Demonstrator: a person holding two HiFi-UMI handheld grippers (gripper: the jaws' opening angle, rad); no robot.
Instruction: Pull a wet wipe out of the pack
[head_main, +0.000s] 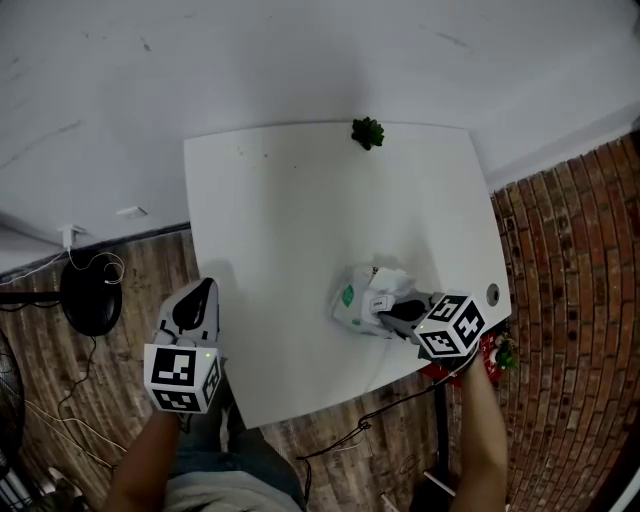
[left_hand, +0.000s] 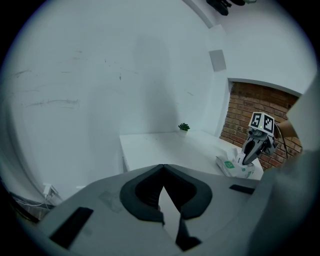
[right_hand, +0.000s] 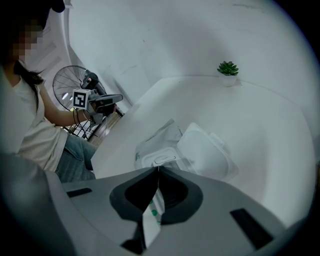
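The pack (right_hand: 167, 150) lid is open. My right hand-held gripper (right_hand: 158, 169) is closed, maybe pinching a wipe. My left hand-held gripper (left_hand: 163, 165) is closed and empty. The pull is still to do.

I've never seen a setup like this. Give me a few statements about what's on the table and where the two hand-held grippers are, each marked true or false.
1. The lid of the wet wipe pack is flipped open. True.
2. The small green plant stands right against the pack. False: it sits at the far edge of the table, well apart from it.
3. The left gripper hovers over the table's middle. False: it is off the table's left side, above the wooden floor.
4. The right gripper is at the pack. True.
5. The left gripper's jaws are together and empty. True.
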